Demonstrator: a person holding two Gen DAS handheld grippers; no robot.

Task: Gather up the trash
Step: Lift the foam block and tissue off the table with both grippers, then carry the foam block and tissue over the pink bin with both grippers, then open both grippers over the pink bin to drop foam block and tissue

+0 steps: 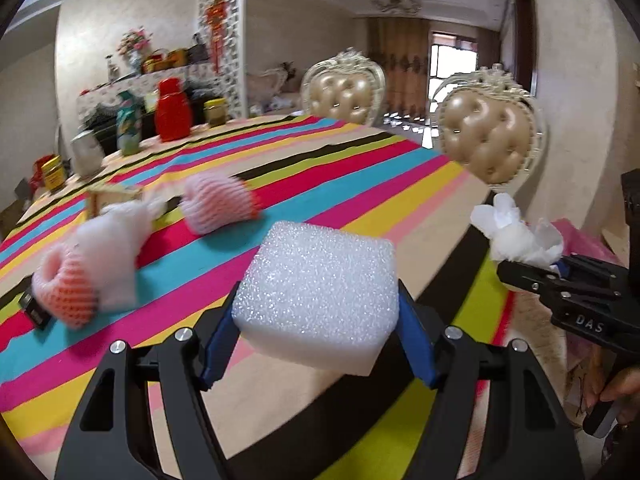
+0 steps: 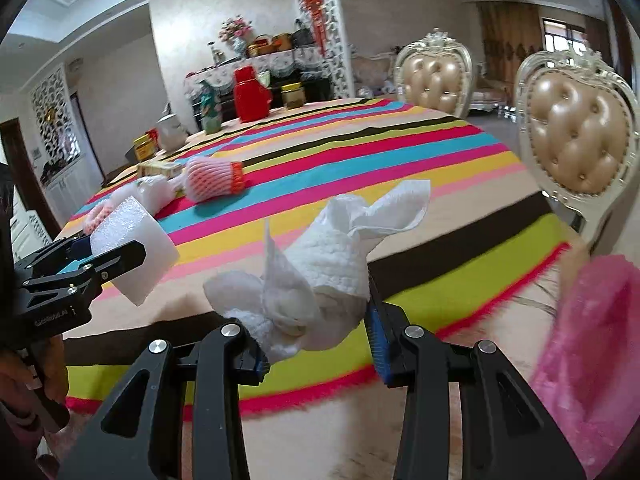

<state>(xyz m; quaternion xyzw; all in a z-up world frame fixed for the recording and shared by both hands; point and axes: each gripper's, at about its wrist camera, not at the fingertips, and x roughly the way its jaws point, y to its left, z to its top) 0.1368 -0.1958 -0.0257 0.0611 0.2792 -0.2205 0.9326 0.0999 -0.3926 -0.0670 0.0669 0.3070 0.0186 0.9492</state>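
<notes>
The left tool grips a white foam block above the near edge of the striped bench. The right tool clamps a crumpled tissue past the same edge, beside a pink bag. Two net sleeves lie further in, on the bench.
</notes>
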